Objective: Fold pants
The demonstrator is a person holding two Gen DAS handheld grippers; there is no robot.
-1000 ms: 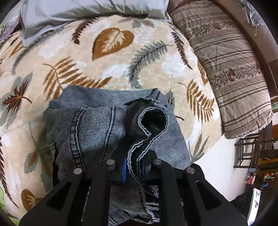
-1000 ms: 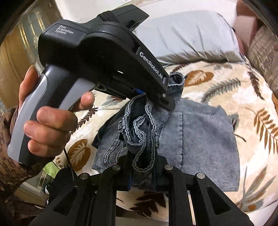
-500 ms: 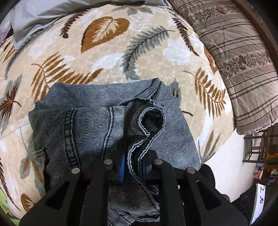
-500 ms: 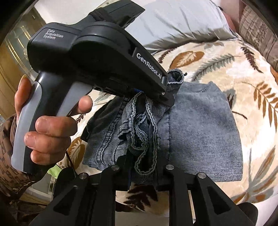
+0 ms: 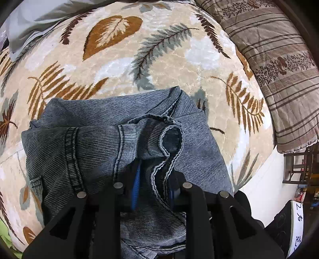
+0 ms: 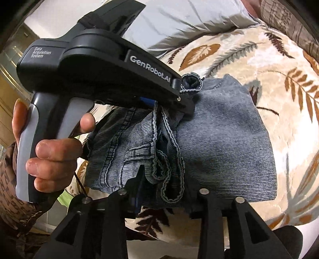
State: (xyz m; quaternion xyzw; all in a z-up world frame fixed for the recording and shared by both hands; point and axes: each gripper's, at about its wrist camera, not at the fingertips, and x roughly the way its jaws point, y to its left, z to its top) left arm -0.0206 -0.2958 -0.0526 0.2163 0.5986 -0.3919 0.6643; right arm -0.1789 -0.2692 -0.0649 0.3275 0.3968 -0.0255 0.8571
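Folded grey-blue denim pants [image 5: 123, 143] lie on a cream plush blanket with brown and grey leaf print [image 5: 123, 65], near its front edge. Beyond the pants a pale grey pillow [image 6: 189, 18] rests at the blanket's head; a brown striped floral quilt [image 5: 279, 65] lies along the blanket's right side. Left gripper [image 5: 154, 189] stands parted, hem fabric loose between its fingers. Right gripper [image 6: 162, 196] likewise parted around bunched hems. A white wall [image 5: 261, 191] and dark wooden rack [image 5: 299, 167] stand right of the blanket.
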